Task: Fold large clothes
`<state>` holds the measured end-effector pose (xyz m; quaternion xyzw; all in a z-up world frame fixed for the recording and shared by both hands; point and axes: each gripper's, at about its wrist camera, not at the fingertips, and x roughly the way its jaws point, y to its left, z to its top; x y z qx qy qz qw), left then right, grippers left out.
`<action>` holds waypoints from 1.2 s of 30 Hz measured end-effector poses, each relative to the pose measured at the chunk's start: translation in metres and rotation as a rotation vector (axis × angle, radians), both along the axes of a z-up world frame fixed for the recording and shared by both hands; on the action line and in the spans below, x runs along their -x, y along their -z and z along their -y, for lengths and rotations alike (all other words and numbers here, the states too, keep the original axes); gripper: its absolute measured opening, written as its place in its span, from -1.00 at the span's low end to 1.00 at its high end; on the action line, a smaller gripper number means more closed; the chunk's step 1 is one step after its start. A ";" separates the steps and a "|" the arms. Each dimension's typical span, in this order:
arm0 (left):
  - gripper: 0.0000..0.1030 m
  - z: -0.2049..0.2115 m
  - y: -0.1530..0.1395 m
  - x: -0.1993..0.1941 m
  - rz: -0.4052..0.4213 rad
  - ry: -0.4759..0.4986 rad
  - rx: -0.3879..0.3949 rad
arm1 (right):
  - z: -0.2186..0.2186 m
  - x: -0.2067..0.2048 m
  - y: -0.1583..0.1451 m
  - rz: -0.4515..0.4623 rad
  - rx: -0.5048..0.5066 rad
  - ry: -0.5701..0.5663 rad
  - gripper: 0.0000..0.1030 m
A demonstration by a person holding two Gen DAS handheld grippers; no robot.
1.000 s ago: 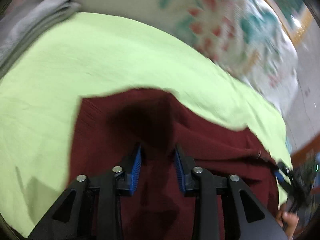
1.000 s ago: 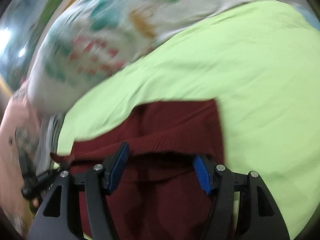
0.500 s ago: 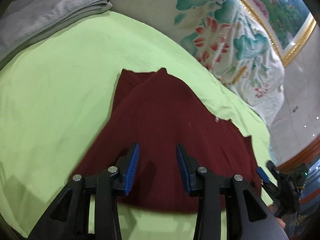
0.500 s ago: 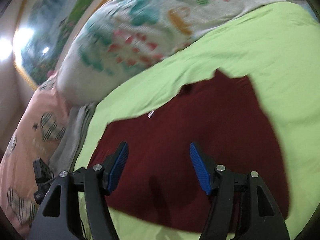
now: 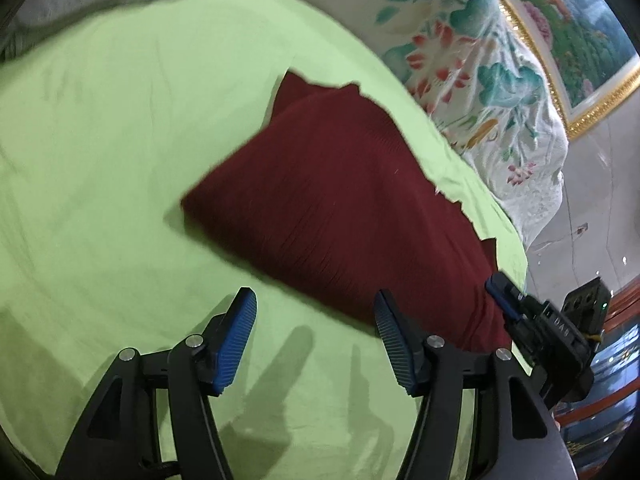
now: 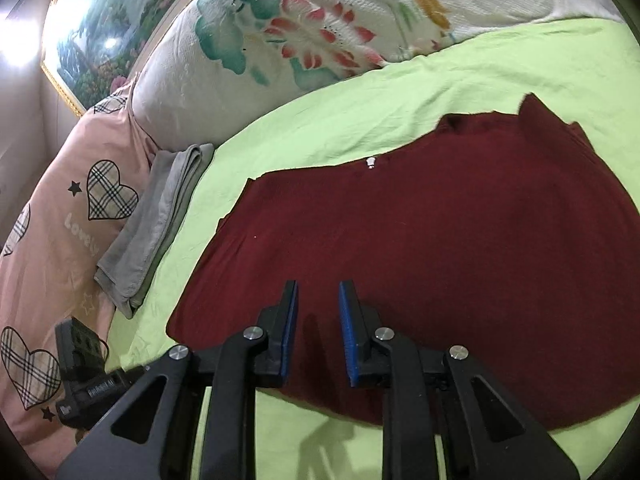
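Bedding first: you've got a lime-green sheet (image 6: pixel 500 60) over the bed, one floral quilt (image 6: pixel 304 32) bunched along the far side, one pink heart-print cover (image 6: pixel 60 232), one folded grey cloth (image 6: pixel 156 220) beside it, and one gold-framed landscape painting (image 5: pixel 568 36) on the wall. One dark red garment (image 6: pixel 440 248) lies flat in the middle of the sheet, already folded over itself. Two tongs: your left tongs (image 5: pixel 316 340) have just been opening and hang wide over bare sheet just short of the garment's near edge, while your right tongs (image 6: pixel 318 332) have just been closing to a narrow gap above its near edge, nothing pinched in either.
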<state>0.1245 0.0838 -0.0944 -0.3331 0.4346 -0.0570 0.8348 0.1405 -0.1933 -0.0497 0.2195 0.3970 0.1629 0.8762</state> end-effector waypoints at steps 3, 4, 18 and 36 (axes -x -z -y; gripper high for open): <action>0.30 0.001 0.004 -0.004 0.007 -0.020 0.014 | -0.005 -0.012 0.002 -0.001 0.003 0.011 -0.58; 0.32 0.001 0.005 -0.007 0.010 -0.021 0.014 | -0.006 -0.016 0.003 0.002 0.008 0.015 -0.58; 0.28 -0.004 0.005 -0.060 0.030 -0.119 0.009 | -0.026 -0.047 0.054 -0.066 0.108 -0.005 -0.66; -0.78 0.131 -0.080 -0.089 0.317 0.275 -0.112 | 0.035 -0.060 0.062 -0.203 -0.390 -0.023 -0.60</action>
